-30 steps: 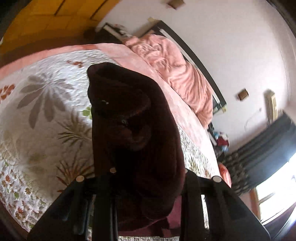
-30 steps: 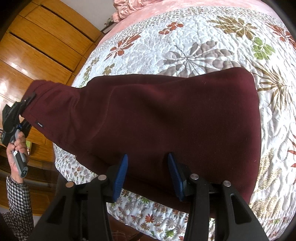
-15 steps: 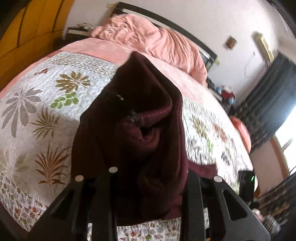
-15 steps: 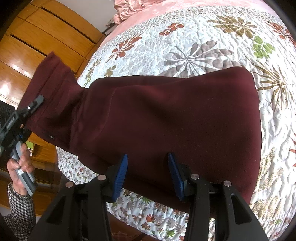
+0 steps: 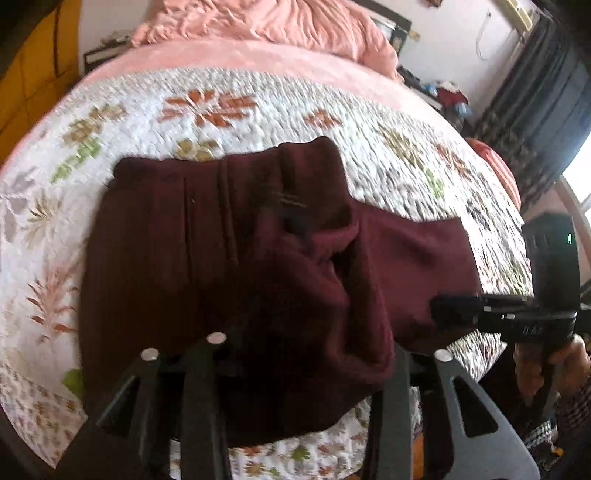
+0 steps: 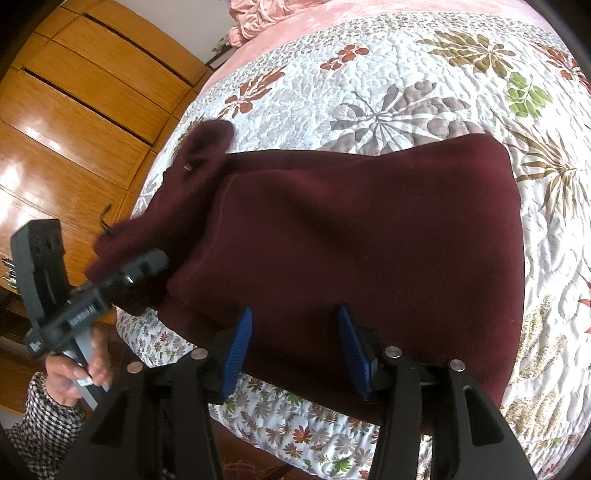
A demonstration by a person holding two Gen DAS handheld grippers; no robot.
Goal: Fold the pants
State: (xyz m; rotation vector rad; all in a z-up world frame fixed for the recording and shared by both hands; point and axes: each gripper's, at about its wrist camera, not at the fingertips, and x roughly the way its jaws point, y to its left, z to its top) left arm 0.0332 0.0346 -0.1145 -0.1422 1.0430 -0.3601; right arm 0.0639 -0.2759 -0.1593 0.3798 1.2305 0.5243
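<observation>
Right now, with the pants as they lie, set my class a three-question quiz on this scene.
1. True or false: the pants lie on a bare floor.
2. What colour are the pads of the right gripper? A red, B blue, C green.
3. What is heaped beyond the far edge of the quilt?

Key
1. False: they lie on the quilt.
2. B.
3. A pink blanket.
</observation>
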